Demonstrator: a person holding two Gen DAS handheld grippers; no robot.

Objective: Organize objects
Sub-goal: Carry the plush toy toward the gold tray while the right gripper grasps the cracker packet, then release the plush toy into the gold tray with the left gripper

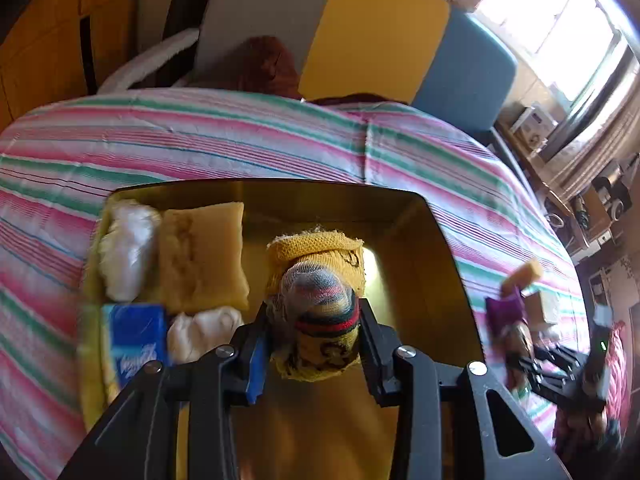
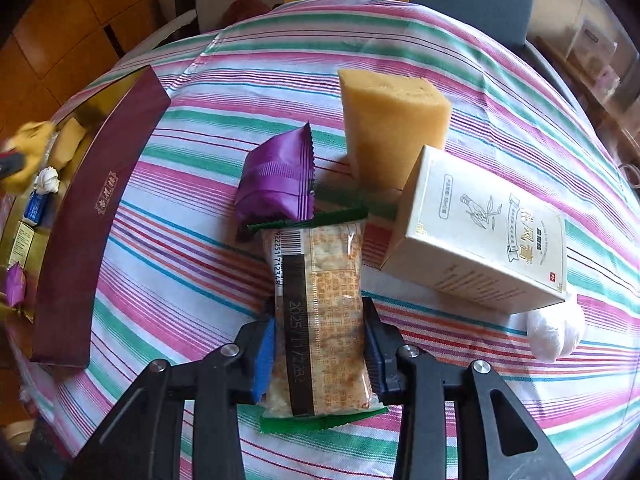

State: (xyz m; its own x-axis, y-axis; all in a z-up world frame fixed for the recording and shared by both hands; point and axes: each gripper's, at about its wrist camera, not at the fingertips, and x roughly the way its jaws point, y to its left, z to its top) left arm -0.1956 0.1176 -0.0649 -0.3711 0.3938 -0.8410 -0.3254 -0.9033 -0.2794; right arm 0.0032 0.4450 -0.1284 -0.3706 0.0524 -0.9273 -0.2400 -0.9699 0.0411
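My left gripper (image 1: 314, 320) is shut on a rolled yellow sock with red and green bands (image 1: 320, 300), held over the gold box (image 1: 440, 240). The box holds a yellow sponge (image 1: 202, 258), two white wads (image 1: 126, 252) and a blue tissue pack (image 1: 136, 340) at its left side. My right gripper (image 2: 320, 328) is shut on a clear cracker packet with green ends (image 2: 324, 300), low over the striped cloth (image 2: 180, 260). Beyond it lie a purple packet (image 2: 278, 176), a yellow sponge (image 2: 388, 120) and a cream carton (image 2: 480, 232).
A white wad (image 2: 554, 334) lies right of the carton. The box's maroon side (image 2: 92, 216) stands at the left in the right wrist view. Grey, yellow and blue cushions (image 1: 372, 32) back the surface. Shelves with clutter (image 1: 600, 200) are at right.
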